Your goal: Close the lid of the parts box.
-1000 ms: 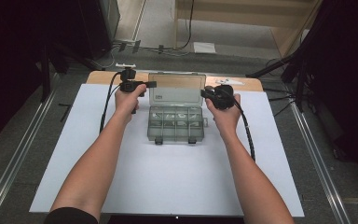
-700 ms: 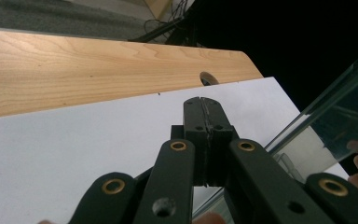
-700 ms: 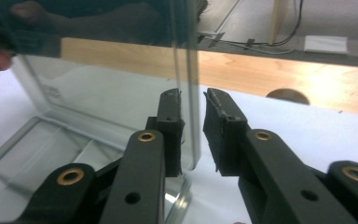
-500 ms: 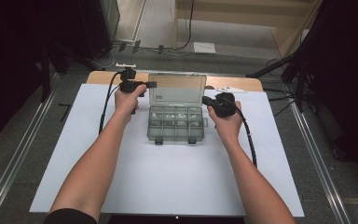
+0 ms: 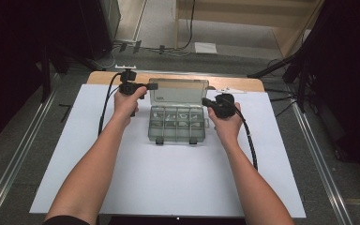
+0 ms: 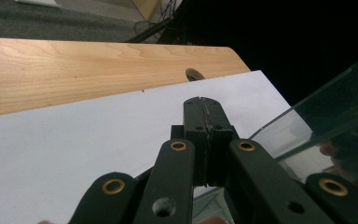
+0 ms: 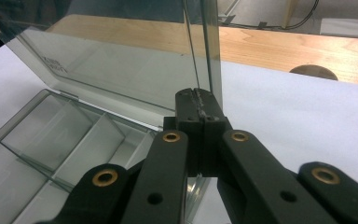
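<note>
The clear compartment box [image 5: 177, 124] is sitting mid-table on the white sheet [image 5: 168, 187], its lid [image 5: 178, 91] standing open at the 12 o'clock side. The right gripper [image 5: 206, 101] is resting at the box's 3 o'clock, jaws pressed together on nothing, tip just beside the lid's edge [image 7: 210, 56]. The left gripper [image 5: 153, 86] is waiting at 10 o'clock, likewise clamped empty. Judging by this, nudging the lid with closed tips from both sides is working best, evenly and gently.
</note>
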